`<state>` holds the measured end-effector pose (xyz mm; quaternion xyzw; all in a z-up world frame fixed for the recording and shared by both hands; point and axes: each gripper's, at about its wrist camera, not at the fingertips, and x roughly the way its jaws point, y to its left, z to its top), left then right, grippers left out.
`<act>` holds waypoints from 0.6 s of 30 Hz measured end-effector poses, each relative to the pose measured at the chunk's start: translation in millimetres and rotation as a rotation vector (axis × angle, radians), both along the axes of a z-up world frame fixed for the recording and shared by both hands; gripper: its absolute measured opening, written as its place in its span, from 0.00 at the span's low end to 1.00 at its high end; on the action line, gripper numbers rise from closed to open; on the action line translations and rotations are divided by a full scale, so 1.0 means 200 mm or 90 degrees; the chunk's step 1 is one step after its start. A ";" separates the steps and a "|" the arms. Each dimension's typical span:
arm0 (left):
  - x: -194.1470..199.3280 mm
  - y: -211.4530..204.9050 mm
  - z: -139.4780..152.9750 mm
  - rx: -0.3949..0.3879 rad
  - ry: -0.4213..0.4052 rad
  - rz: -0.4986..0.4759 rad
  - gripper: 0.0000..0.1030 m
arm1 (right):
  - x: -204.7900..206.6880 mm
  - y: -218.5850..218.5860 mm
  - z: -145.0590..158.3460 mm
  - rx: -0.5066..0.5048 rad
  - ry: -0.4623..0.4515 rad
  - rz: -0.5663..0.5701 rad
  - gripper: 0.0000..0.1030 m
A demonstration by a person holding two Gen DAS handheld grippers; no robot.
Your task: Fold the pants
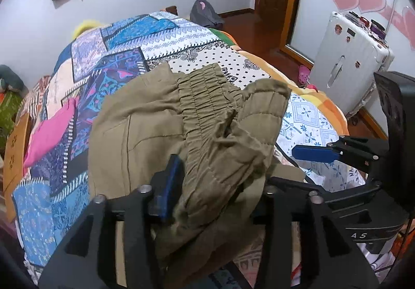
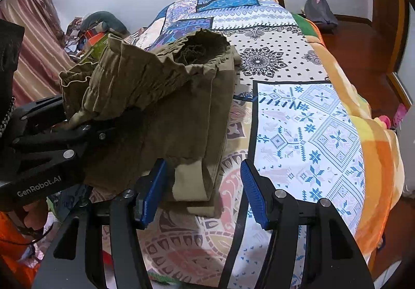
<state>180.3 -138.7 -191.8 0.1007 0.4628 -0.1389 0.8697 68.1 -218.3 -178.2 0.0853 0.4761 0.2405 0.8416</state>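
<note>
Olive-green pants (image 1: 160, 133) with an elastic waistband (image 1: 205, 97) lie bunched and partly folded on the patterned bedspread (image 1: 197, 37). My left gripper (image 1: 218, 185) has cloth piled between its wide-apart blue pads (image 1: 168, 185); the right pad is hidden under fabric. In the right wrist view the pants (image 2: 160, 112) form a folded stack with the waistband opening (image 2: 202, 48) lifted on top. My right gripper (image 2: 205, 190) is open and empty, its fingers straddling the near corner of the stack. The left gripper's body (image 2: 52, 143) shows at the left against the pants.
A white suitcase (image 1: 347, 61) stands right of the bed on the wooden floor. A pink cloth (image 1: 49, 133) lies on the bed's left. An orange blanket edge (image 2: 376, 159) runs along the bed's right side. A dark backpack (image 2: 319, 11) sits beyond the bed.
</note>
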 end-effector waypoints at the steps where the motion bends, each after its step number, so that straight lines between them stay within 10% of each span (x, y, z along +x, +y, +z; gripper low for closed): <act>1: 0.00 0.01 0.01 -0.020 0.009 -0.001 0.68 | -0.01 -0.01 0.00 0.000 0.000 -0.002 0.53; 3: -0.02 0.02 0.02 -0.048 0.011 -0.002 0.80 | -0.02 -0.02 0.01 -0.002 -0.002 -0.006 0.53; 18: -0.06 0.26 0.24 -0.080 -0.049 0.052 0.85 | -0.06 -0.04 0.05 0.005 -0.006 -0.009 0.53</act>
